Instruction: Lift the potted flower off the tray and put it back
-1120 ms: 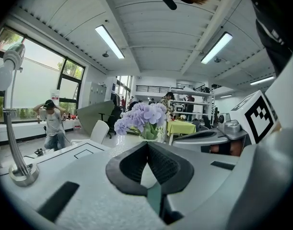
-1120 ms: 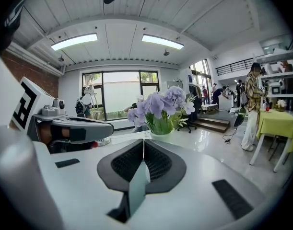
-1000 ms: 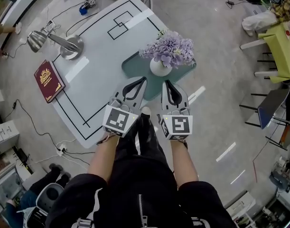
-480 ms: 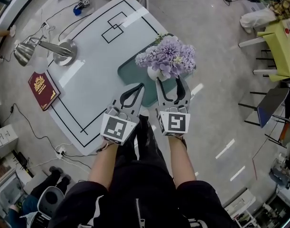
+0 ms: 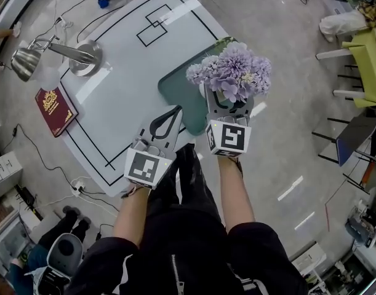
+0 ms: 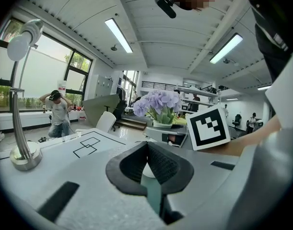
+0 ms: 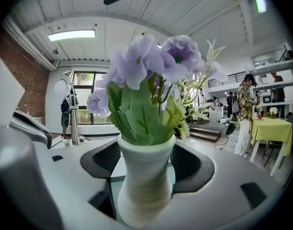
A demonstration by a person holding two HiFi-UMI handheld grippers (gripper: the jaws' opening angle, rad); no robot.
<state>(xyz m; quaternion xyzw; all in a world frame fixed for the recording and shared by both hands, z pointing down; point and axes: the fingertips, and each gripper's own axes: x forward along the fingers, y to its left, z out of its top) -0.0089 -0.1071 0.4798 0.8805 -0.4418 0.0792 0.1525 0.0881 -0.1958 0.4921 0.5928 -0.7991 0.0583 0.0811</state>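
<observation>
A potted flower (image 5: 234, 72) with purple blossoms in a white vase (image 7: 145, 176) stands on the teal tray (image 5: 175, 91) at the white table's right edge. My right gripper (image 5: 226, 98) reaches under the blossoms. Its jaws are opening and straddle the vase, with a gap showing on each side in the right gripper view (image 7: 146, 152). The left gripper (image 5: 176, 109) hovers over the tray's near-left corner, shut and empty. In the left gripper view (image 6: 147, 147) its tips meet, and the flower (image 6: 158, 104) stands ahead to the right.
On the white table (image 5: 126, 72) with black outlines stand a silver desk lamp (image 5: 77, 54) and a dark red book (image 5: 54, 106) at the left. A yellow-green table (image 5: 366, 51) and a chair (image 5: 354, 140) stand on the floor to the right. A person (image 6: 57, 111) stands in the distance.
The right gripper has moved forward to the vase, and its jaws have gone from shut to wide apart around it. The left gripper has drifted slightly back towards me.
</observation>
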